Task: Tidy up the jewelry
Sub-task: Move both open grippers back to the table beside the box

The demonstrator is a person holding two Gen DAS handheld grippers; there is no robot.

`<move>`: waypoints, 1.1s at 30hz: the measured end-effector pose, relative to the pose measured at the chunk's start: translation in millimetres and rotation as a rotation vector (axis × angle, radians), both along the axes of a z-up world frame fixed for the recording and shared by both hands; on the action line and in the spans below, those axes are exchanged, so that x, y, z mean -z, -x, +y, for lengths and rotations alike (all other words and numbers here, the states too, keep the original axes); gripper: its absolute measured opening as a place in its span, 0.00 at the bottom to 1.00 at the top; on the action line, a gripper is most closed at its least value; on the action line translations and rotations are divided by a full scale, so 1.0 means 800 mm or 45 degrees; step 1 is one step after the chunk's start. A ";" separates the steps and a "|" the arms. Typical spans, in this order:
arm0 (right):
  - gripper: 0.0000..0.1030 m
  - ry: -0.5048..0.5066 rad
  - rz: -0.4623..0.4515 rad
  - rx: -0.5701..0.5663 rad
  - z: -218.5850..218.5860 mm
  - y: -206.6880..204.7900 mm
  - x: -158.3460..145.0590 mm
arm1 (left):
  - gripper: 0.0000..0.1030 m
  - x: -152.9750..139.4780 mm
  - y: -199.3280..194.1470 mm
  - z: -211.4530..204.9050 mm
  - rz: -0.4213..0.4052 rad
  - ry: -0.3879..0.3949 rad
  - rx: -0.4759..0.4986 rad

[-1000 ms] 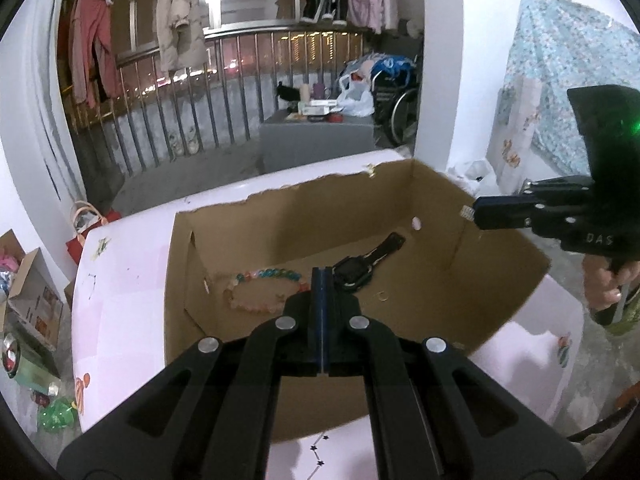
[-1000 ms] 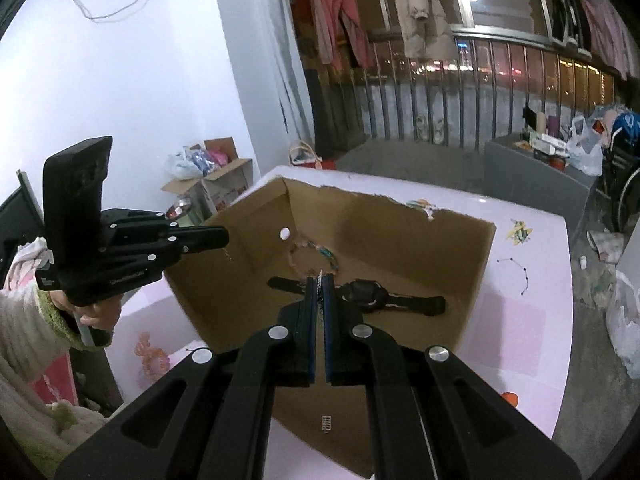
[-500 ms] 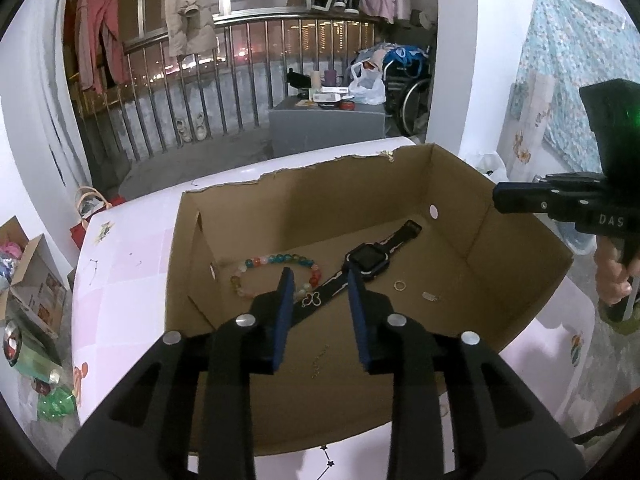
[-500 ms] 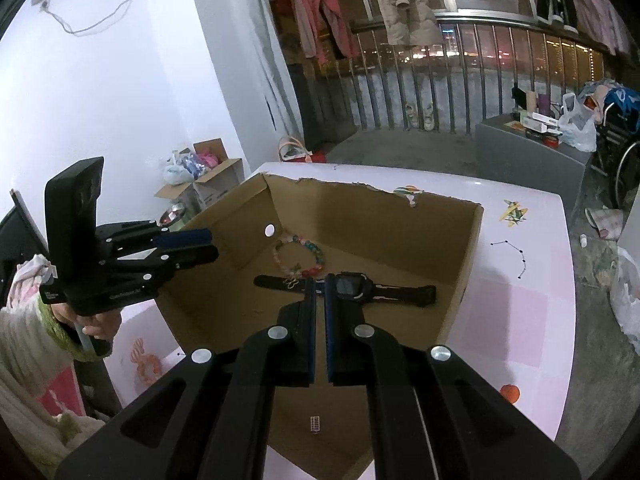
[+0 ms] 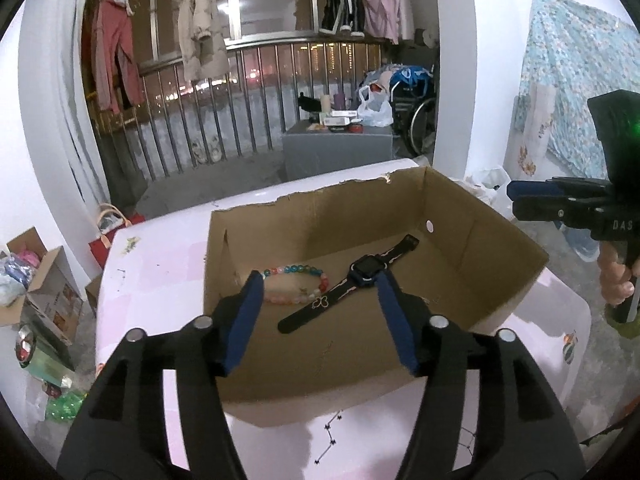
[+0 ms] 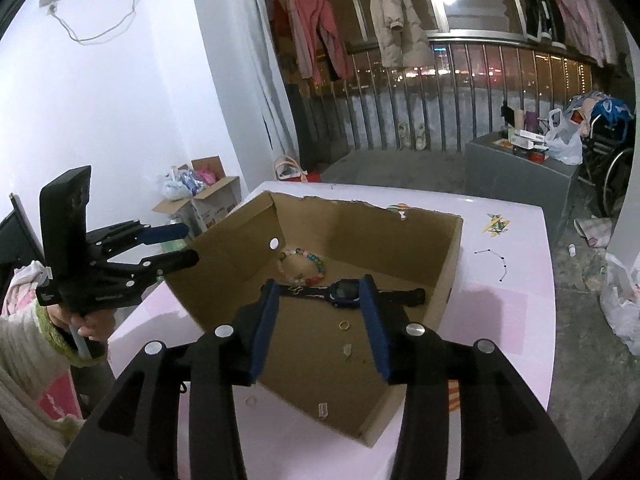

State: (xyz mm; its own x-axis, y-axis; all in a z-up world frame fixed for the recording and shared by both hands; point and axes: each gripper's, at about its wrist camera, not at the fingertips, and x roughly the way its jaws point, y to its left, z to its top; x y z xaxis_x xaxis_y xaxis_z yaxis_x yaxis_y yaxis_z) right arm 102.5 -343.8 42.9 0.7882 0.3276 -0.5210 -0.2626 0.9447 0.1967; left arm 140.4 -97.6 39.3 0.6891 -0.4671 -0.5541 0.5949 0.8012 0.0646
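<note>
An open cardboard box point(image 5: 500, 224) stands on the pale pink table. On its floor lie a multicoloured bead bracelet point(image 5: 292, 270) and a black watch point(image 5: 366, 268) with its strap stretched out. The right wrist view shows the bracelet point(image 6: 320, 268), the watch point(image 6: 346, 292), a small gold ring point(image 6: 344, 325) and a clear bit point(image 6: 347, 350). My left gripper point(image 5: 319, 280) hovers over the box's near side, jaws opening, nothing between them. My right gripper point(image 6: 320, 282) hovers over another side, jaws also opening and empty. Each shows in the other's view, left gripper point(image 6: 191, 245) and right gripper point(image 5: 513, 200).
Another small ring point(image 6: 251, 401) lies on the table point(image 6: 500, 320) outside the box. Open cartons point(image 6: 208, 200) sit on the floor to the left. A grey cabinet point(image 5: 336, 152), a metal railing, hanging clothes and a wheelchair point(image 6: 612, 160) stand behind.
Both grippers were shut a second ago and now stand open. Both have drawn back and up a little, so more of the box floor shows.
</note>
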 end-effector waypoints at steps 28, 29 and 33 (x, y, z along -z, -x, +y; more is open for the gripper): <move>0.53 -0.033 -0.018 -0.020 0.039 0.113 0.009 | 0.81 0.027 0.151 0.092 0.012 0.033 -0.046; 0.53 -0.033 -0.009 -0.029 0.042 0.111 0.014 | 0.81 0.033 0.153 0.090 0.019 0.026 -0.043; 0.53 -0.011 0.045 -0.070 0.056 0.097 0.038 | 0.82 0.058 0.153 0.080 0.046 -0.001 -0.037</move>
State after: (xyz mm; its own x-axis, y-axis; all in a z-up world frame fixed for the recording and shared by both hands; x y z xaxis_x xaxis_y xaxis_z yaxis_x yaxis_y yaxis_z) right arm 25.2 -299.1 12.3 0.7501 0.3744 -0.5452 -0.3068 0.9272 0.2148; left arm 18.3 -33.8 -6.8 0.6816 -0.4468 -0.5794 0.5737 0.8179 0.0442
